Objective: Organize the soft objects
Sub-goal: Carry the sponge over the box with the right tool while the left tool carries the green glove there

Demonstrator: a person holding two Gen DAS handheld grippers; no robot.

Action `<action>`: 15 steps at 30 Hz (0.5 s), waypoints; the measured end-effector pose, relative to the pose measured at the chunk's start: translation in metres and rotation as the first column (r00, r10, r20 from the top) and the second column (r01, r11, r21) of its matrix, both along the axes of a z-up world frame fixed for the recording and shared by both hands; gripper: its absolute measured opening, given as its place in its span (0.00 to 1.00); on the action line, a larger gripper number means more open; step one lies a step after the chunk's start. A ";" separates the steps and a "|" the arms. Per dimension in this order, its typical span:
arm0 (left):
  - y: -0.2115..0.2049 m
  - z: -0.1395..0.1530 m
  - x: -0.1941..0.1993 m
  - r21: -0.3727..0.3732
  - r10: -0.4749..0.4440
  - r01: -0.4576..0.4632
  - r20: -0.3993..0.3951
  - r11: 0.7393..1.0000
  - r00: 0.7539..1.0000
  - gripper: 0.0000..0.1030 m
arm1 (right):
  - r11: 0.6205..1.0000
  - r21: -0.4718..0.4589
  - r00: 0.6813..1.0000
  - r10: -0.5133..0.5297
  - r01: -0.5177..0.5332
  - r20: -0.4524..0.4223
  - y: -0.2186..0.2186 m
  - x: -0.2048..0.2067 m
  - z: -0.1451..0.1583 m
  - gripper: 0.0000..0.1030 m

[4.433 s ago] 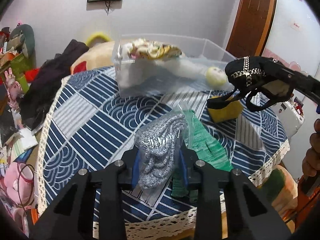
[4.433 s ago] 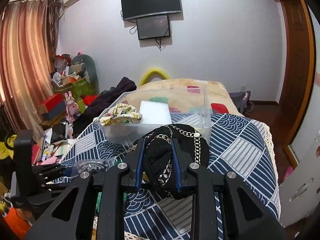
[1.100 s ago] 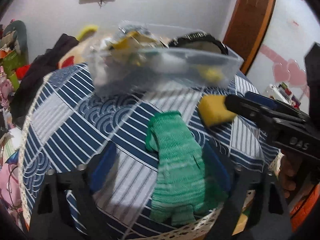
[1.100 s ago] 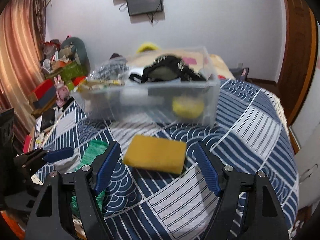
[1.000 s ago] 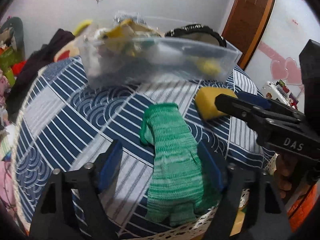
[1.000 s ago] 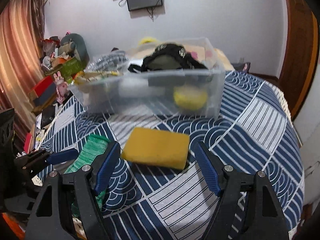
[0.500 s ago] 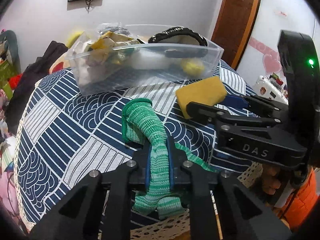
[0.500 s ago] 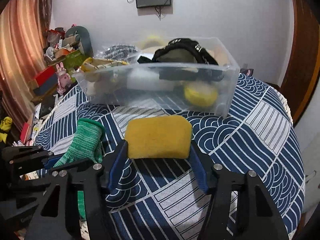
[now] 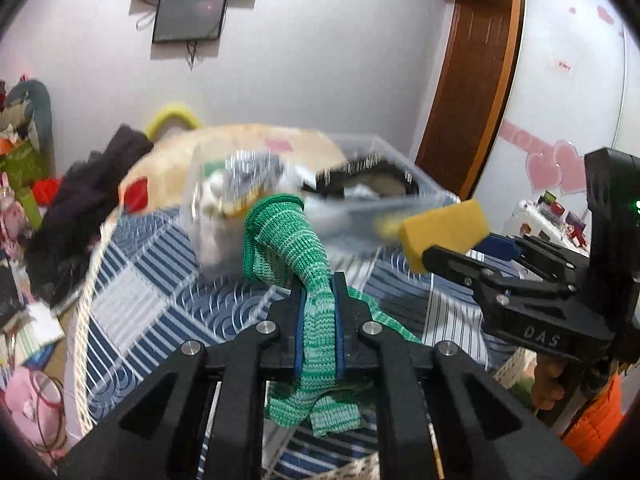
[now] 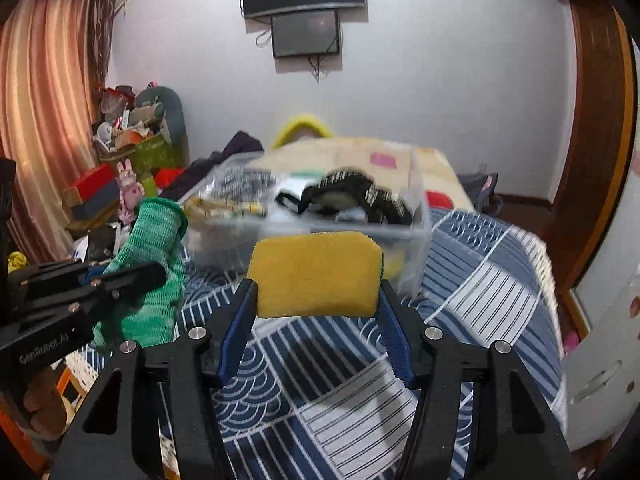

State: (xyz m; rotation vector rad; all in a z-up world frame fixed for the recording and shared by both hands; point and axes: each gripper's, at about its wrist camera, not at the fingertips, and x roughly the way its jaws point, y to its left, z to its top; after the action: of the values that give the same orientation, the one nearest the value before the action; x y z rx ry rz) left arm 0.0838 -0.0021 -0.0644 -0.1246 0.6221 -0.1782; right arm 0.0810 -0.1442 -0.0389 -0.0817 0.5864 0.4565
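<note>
Blurred beyond left gripper (image 9: 316,292), clamped on green knitted glove (image 9: 296,248): clear plastic bin (image 9: 420,196). "DAS" read on right gripper (image 10: 316,300), pinching yellow sponge block (image 10: 316,276).

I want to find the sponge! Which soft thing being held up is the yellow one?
The yellow sponge, squeezed by the right gripper. The left gripper pinches a green knitted glove, floppy and stripy, not blocky.

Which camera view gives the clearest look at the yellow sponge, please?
The right wrist view: the yellow sponge fills the centre, broad face on, clamped between the right claw pads. The left wrist view shows it only at the right, smaller and angled.
</note>
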 end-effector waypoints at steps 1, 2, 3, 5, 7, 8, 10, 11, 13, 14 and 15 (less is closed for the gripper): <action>0.000 0.005 0.001 0.006 0.002 -0.002 0.016 1.000 1.000 0.10 | 1.000 0.001 1.000 -0.001 0.001 0.016 0.000 0.000 0.005 0.54; -0.001 0.011 0.003 0.012 0.004 -0.005 0.035 1.000 0.999 0.10 | 1.000 0.001 1.000 -0.002 0.002 0.029 0.001 0.001 0.008 0.54; -0.002 0.015 0.005 0.014 0.004 -0.005 0.046 1.000 0.999 0.10 | 1.000 0.001 0.999 -0.004 0.004 0.045 0.001 0.002 0.013 0.54; -0.004 0.024 0.011 0.023 0.008 -0.010 0.075 1.000 0.997 0.10 | 1.000 0.006 0.998 -0.008 0.008 0.066 0.005 0.007 0.020 0.54; -0.004 0.031 0.017 0.040 0.012 -0.017 0.103 0.999 0.995 0.10 | 1.000 0.019 0.997 -0.010 0.008 0.081 0.007 0.011 0.025 0.54; -0.004 0.034 0.021 0.051 0.018 -0.024 0.117 0.998 0.993 0.10 | 1.000 0.023 0.996 -0.011 0.009 0.086 0.008 0.013 0.026 0.54; -0.005 0.036 0.030 0.069 0.021 -0.030 0.130 0.997 0.991 0.10 | 0.999 0.030 0.995 -0.016 0.013 0.096 0.011 0.019 0.028 0.54; -0.004 0.037 0.037 0.076 0.025 -0.035 0.128 0.997 0.991 0.10 | 0.999 0.035 0.995 -0.016 0.013 0.096 0.013 0.023 0.028 0.54; -0.001 0.037 0.048 0.079 0.035 -0.046 0.127 0.996 0.991 0.10 | 0.999 0.046 0.996 -0.019 0.015 0.090 0.015 0.029 0.026 0.54; 0.001 0.038 0.054 0.077 0.040 -0.051 0.126 0.996 0.991 0.10 | 0.999 0.048 0.996 -0.017 0.013 0.085 0.016 0.032 0.024 0.54; 0.003 0.038 0.061 0.073 0.047 -0.057 0.125 0.996 0.991 0.10 | 0.999 0.052 0.997 -0.015 0.011 0.075 0.018 0.037 0.022 0.54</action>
State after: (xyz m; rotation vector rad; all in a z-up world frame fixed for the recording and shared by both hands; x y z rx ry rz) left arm 0.1445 0.0014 -0.0260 -0.0551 0.5009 -0.1106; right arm 0.1183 -0.1259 -0.0172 -0.0456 0.5003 0.4538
